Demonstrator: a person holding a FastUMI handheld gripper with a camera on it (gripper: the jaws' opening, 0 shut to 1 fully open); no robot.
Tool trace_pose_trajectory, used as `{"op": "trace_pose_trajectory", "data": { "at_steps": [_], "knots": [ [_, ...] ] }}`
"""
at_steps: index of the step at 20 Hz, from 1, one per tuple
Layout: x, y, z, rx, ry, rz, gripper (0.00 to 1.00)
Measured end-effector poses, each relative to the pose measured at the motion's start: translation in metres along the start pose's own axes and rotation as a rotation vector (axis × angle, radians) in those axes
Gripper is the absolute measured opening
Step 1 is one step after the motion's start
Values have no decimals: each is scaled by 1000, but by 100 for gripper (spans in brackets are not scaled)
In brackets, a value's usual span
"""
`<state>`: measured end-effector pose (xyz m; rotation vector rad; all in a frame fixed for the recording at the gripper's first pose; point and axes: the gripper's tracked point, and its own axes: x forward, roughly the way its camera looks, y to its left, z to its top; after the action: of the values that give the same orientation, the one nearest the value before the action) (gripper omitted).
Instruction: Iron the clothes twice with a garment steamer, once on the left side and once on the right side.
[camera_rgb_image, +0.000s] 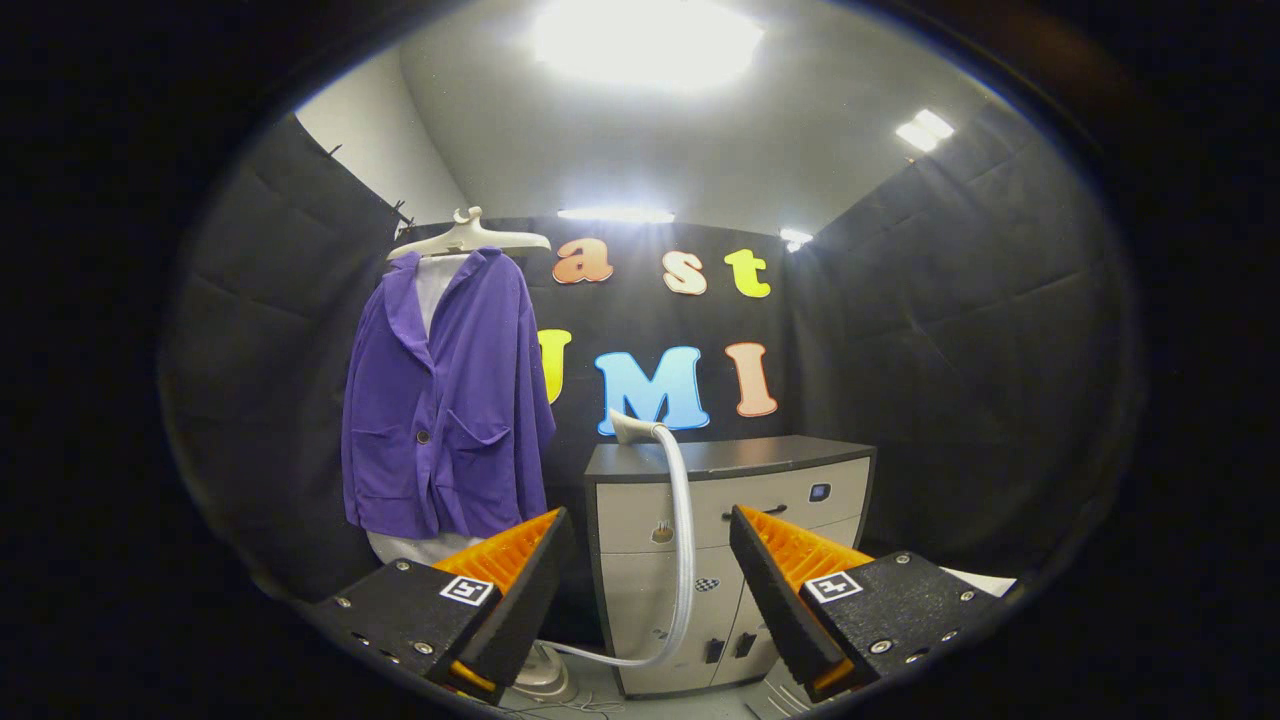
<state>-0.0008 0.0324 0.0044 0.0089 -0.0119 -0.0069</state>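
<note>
- The purple jacket (447, 400) hangs to the left of the cabinet (730, 560), buttoned and draped over a pale hanger (468, 238) with a white form showing at the collar and below the hem; hung open-faced like this, both its left and right front panels are free for a steaming pass, which I take to be the reason for the placing
- The steamer base (543, 676) sits on the floor below the jacket and at the cabinet's lower left corner, near enough, it seems, for the hose to reach the garment
- The steamer hose (684, 560) rises from that base up the cabinet's front; its stiff curve appears to keep the head lifted
- The steamer head (628, 427) rests at the cabinet's top left edge, on the side nearest the jacket; parked there it looks easy to pick up, and no finger touches it
- The hand-held gripper (648, 545) is spread wide with nothing between its fingers; the cabinet front and hose lie beyond the gap, so the approach looks aimed at the steamer; neither ironing pass seems begun
- The cabinet is the one container here; its drawers and lower doors are closed, so what is inside cannot be told; only the steamer head lies on its dark top
</note>
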Motion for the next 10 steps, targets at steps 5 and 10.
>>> {"op": "trace_pose_trajectory", "data": {
  "at_steps": [5,10],
  "knots": [
    [3,6,18,-18,-23,-8,96],
    [12,11,47,12,-55,-8,96]
  ]
}}
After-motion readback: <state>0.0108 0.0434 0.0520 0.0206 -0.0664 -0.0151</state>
